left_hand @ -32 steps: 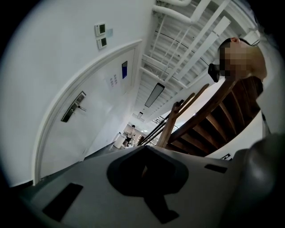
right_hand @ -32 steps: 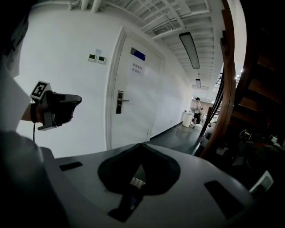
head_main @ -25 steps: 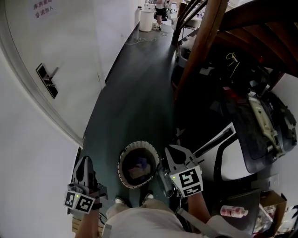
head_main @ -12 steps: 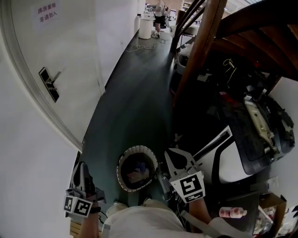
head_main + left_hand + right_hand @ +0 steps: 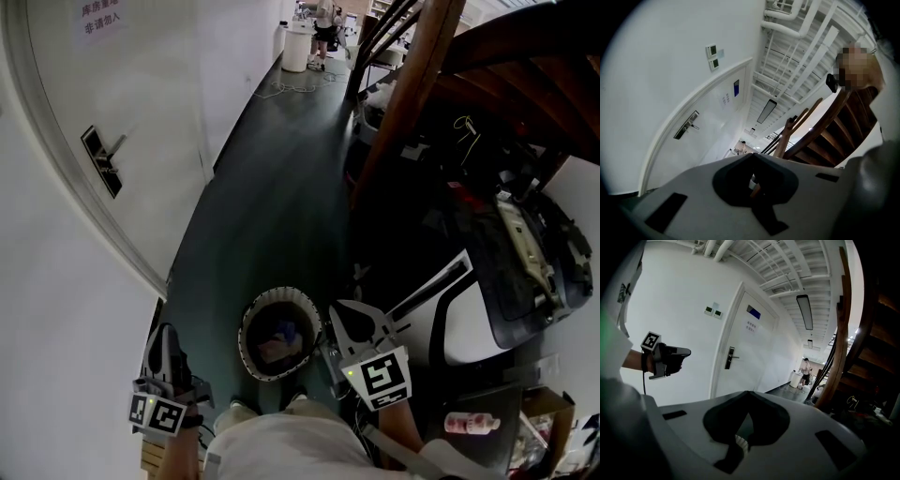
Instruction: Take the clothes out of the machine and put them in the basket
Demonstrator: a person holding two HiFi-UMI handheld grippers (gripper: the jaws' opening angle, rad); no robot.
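Observation:
In the head view a round white basket (image 5: pixel 253 314) stands on the dark floor just in front of the person's feet, with several pieces of clothing (image 5: pixel 279 339) lying in it. The white washing machine (image 5: pixel 469 323) with its dark door is to the right. My right gripper (image 5: pixel 339 311) hangs beside the basket's right rim, shut and empty; its own view shows the jaws (image 5: pixel 749 392) meeting. My left gripper (image 5: pixel 161 334) is at the lower left, away from the basket, near the white wall. Its jaws (image 5: pixel 752 155) meet with nothing between them. The right gripper view also shows the left gripper (image 5: pixel 670 359).
A wooden staircase post (image 5: pixel 403 103) rises right of the corridor, with dark clutter under the stairs. A white door with a handle (image 5: pixel 101 159) curves along the left. A pink bottle (image 5: pixel 472 424) lies at the lower right. Far down the corridor are a white bin (image 5: pixel 295 45) and a person (image 5: pixel 325 21).
Both grippers have drifted slightly lower in the head view, and the basket sits marginally lower with them. Both stay shut and empty.

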